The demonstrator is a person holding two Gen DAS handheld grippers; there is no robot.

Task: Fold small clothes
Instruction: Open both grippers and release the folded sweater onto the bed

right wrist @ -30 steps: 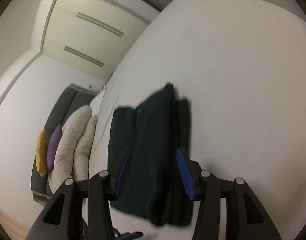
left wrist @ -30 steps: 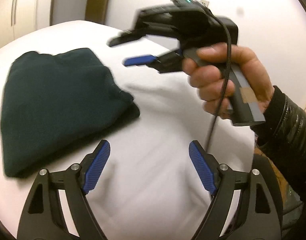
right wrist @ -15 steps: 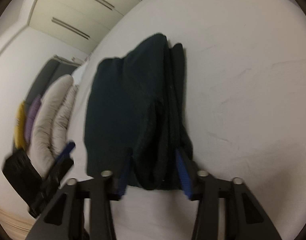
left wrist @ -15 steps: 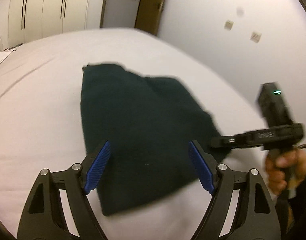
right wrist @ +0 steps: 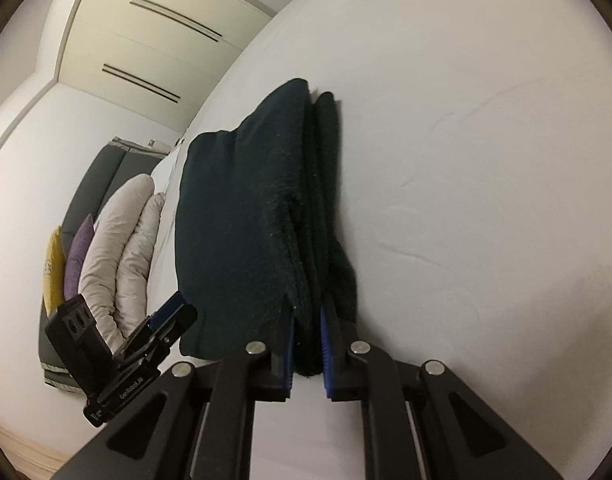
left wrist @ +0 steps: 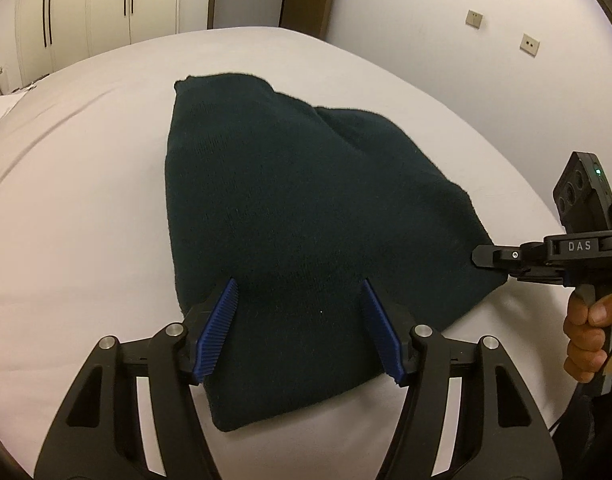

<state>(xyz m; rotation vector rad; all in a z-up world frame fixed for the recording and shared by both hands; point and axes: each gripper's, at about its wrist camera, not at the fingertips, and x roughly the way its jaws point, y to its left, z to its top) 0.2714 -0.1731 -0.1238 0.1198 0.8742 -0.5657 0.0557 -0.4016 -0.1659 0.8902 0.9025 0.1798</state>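
White bed, dark garment between closing left tongs (not pinched), right tongs clamping its corner

Dark green garment is matt knit cloth, fine ribbed texture, slightly fuzzy at the folded edges. Bed sheet is smooth matt white cloth with faint creases. Left gripper and right gripper are matt black plastic with ridged blue rubbery pads and shiny metal pivot bolts; wardrobe doors semi-gloss, smooth.
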